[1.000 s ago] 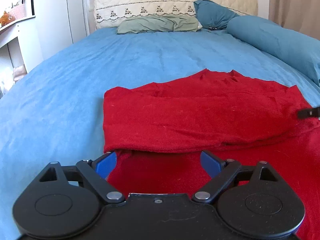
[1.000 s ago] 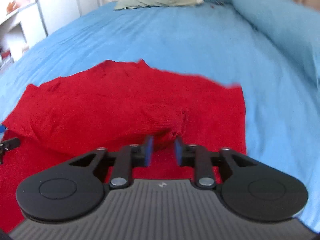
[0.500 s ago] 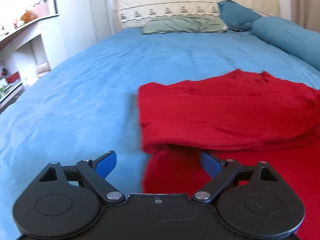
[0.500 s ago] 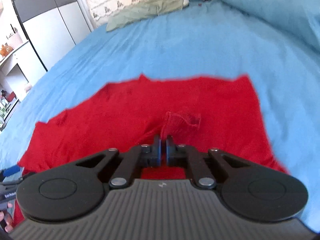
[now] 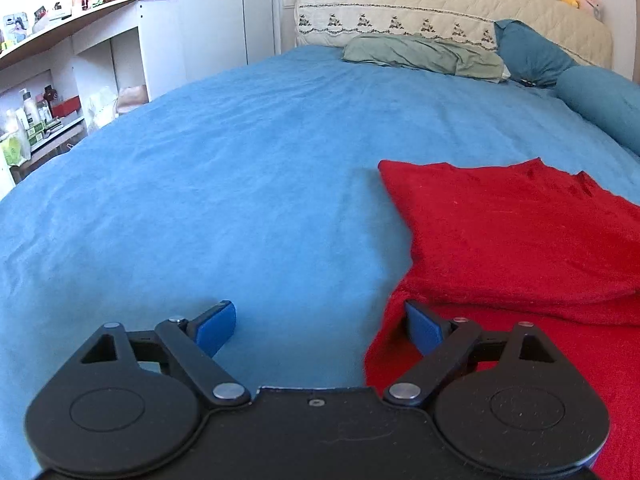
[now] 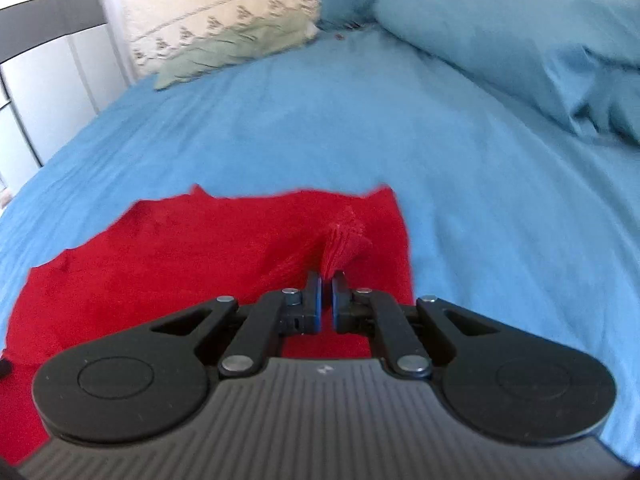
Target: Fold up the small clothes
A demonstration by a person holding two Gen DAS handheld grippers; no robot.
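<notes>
Red knit garment (image 5: 516, 240) on the blue bed (image 5: 240, 184): the right gripper (image 6: 326, 294) has its fingers clamped on a raised ribbed fold of the cloth, near the garment's right edge, while the left gripper (image 5: 320, 322), fingers wide apart and holding nothing, straddles the garment's left edge, with one blue pad over the bedspread and the other over red fabric. The garment is cut off by the frame in both views, and the right wrist view is blurred. It lies partly folded, an upper layer doubled over a lower one.
</notes>
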